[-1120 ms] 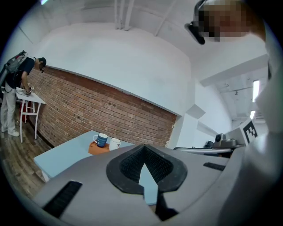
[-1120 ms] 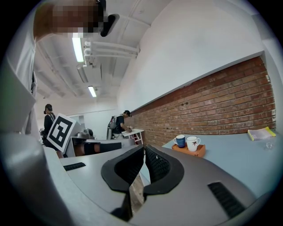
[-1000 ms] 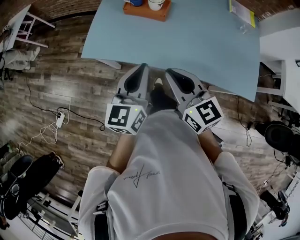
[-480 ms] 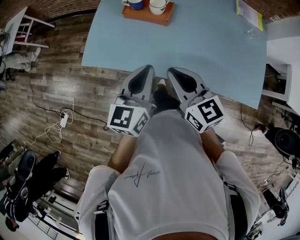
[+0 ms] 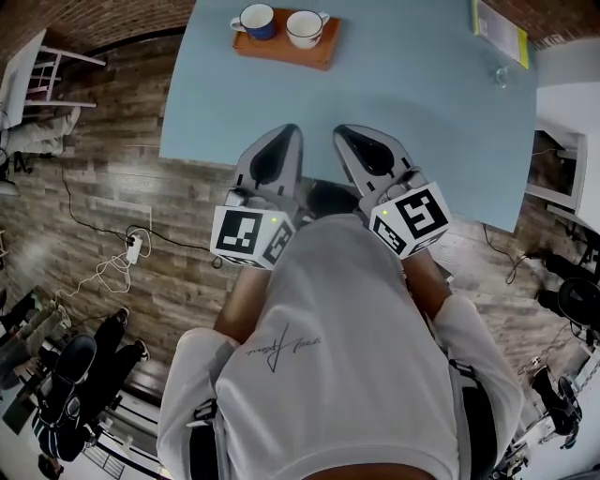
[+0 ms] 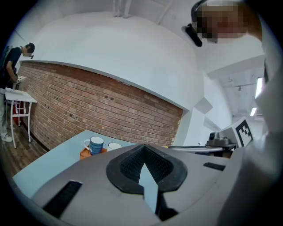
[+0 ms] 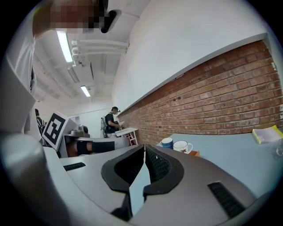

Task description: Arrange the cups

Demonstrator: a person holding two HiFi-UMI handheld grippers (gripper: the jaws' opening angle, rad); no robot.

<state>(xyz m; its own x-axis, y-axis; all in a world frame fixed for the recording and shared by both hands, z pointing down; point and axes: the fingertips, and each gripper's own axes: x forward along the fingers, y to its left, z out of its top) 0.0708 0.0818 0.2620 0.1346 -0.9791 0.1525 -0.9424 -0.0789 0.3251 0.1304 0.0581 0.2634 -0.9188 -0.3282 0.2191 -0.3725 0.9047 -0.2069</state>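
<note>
A blue cup (image 5: 254,20) and a white cup (image 5: 306,27) stand side by side on an orange tray (image 5: 281,47) at the far side of the light blue table (image 5: 412,103). My left gripper (image 5: 281,134) and right gripper (image 5: 345,133) are both shut and hold nothing, side by side over the table's near edge, far short of the tray. The left gripper view shows the blue cup (image 6: 95,145) and the white cup (image 6: 114,146) beyond its closed jaws. In the right gripper view the blue cup (image 7: 167,142) and white cup (image 7: 181,146) stand ahead at centre right.
A yellow pad (image 5: 495,22) and a small clear glass (image 5: 499,73) lie at the table's far right. Cables and a power strip (image 5: 131,249) lie on the wood floor at left. A brick wall (image 7: 230,101) runs behind the table. A person (image 7: 110,122) stands at a white table far off.
Both grippers, still shut, have moved forward from in front of the table to over its near edge. The tray with the cups has come fully into the head view.
</note>
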